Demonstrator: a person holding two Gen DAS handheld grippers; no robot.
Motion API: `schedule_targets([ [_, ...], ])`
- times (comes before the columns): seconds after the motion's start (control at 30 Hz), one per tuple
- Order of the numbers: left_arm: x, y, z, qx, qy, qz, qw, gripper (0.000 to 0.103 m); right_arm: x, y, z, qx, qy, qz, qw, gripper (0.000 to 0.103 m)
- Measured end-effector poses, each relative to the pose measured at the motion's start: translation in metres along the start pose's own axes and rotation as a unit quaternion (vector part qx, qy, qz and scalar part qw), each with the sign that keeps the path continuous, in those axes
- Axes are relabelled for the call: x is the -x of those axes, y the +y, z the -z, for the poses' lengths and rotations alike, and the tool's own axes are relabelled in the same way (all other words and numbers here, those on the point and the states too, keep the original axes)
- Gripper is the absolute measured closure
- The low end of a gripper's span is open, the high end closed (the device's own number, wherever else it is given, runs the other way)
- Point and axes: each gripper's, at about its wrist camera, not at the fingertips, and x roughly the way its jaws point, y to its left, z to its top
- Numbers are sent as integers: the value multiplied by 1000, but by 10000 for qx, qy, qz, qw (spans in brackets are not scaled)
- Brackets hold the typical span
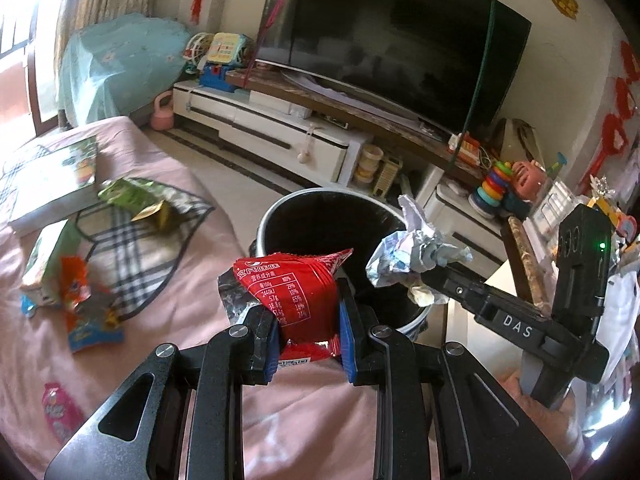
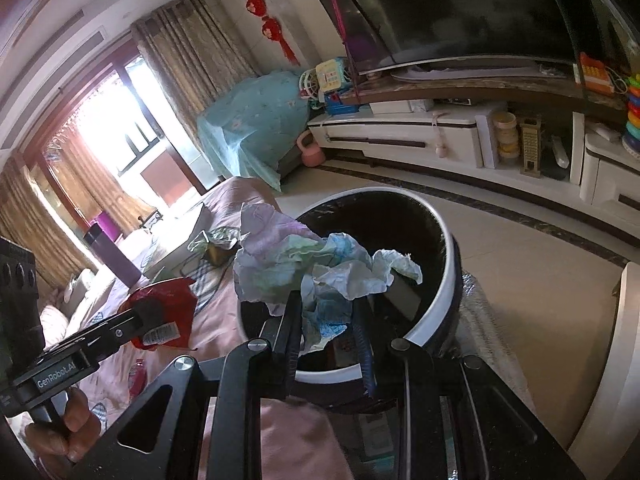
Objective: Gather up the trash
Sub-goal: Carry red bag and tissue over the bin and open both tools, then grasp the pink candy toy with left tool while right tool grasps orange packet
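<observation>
My left gripper is shut on a red snack wrapper, held over the edge of the pink bed just short of the bin. The round trash bin has a white rim and a dark inside. My right gripper comes in from the right, shut on a crumpled paper wad above the bin's right rim. In the right wrist view the right gripper pinches the paper wad over the bin. The left gripper with the red wrapper is at lower left.
More litter lies on the pink bed: a green wrapper, an orange packet and a pink packet, beside a checked cloth and a book. A TV cabinet with toys stands beyond the floor.
</observation>
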Motion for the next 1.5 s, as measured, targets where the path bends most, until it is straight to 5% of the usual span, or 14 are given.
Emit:
schedule_targets([
  [0.5, -47, -17, -13, -136, 298, -2, 9995, 81, -13, -14, -19, 126, 214, 196, 9995, 75],
  [0.6, -54, -19, -15, -130, 391, -35, 9991, 66, -18, -14, -22, 207, 301, 220, 9991, 74],
  [0.8, -50, -15, -11, -83, 347, -114, 9993, 38, -20, -13, -22, 290, 361, 208, 9987, 49],
  [1.0, -34, 0, 3, 115, 349, -175, 9992, 34, -10, -12, -21, 261, 222, 118, 9993, 39],
  [1.17, -12, 22, 24, 363, 343, -286, 9983, 33, 3, 5, -14, 257, 24, -97, 9996, 15],
  [1.5, 39, 74, 64, 921, 233, -640, 9934, 33, -2, 50, 17, 386, 103, -462, 9981, 9],
])
